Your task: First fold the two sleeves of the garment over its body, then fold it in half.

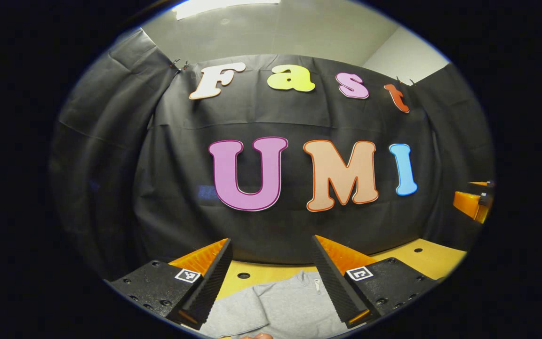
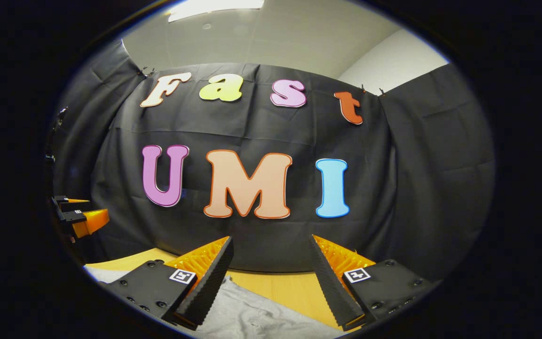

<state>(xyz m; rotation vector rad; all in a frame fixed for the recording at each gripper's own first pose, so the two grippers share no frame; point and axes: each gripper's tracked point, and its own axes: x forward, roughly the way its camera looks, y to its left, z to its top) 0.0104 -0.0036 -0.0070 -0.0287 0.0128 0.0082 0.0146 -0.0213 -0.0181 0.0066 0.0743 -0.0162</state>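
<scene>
The grey garment (image 1: 285, 306) is cut off by the lower edge.

Both views look level across the counter (image 1: 433, 256) toward the booth's black cloth wall (image 1: 271, 226), from low above a grey garment (image 1: 290, 306). The right gripper view sits farther right of the garment; both share wall, counter (image 2: 290, 287) and garment (image 2: 252, 315).

Open air lies ahead of my spread left hand-held gripper (image 1: 271, 282) and right hand-held gripper (image 2: 271, 282). The black cloth wall (image 1: 271, 226) closes off the far desk (image 2: 290, 287) edge. The grey garment (image 1: 290, 306) lies flat at lower centre.
</scene>
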